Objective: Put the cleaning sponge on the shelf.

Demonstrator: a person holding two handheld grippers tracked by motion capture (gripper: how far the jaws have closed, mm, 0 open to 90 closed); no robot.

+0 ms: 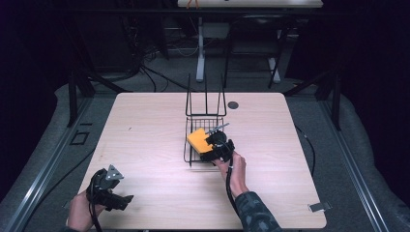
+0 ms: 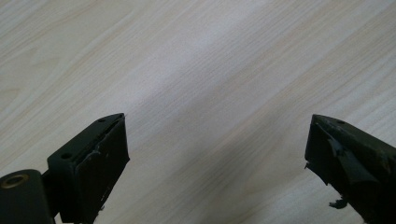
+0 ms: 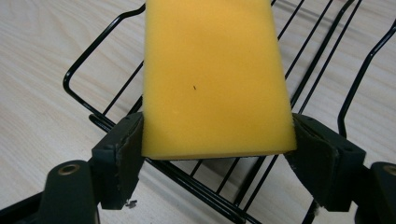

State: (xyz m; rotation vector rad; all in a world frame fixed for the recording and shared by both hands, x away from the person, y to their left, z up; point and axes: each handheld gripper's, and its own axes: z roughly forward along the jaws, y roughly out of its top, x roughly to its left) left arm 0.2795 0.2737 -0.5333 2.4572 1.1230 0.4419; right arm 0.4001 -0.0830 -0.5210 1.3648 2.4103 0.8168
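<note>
Near the centre of the high view, on a light wooden table [image 1: 145,125], a black wire rack [image 1: 203,126] with tall upright rods at its far end. Over the rack's near right part, a yellow sponge [image 1: 198,140], clamped between the jaws of the right gripper [image 1: 212,145] and tilted, its near end toward the hand. In the right gripper view, the sponge [image 3: 212,74] at upper centre, both black jaws pressed against its two sides near its lower edge, the rack's wires [image 3: 196,186] crossing below and behind it, bare table at the left edge of the frame. Right hand [image 1: 236,169] just below the rack in the high view, a patterned sleeve [image 1: 254,212] at the bottom edge. Left gripper [image 1: 110,193] at lower left of the high view, held low over the table's near edge, well apart from the rack. In the left gripper view, jaws spread wide, nothing between them, bare wood grain behind.
</note>
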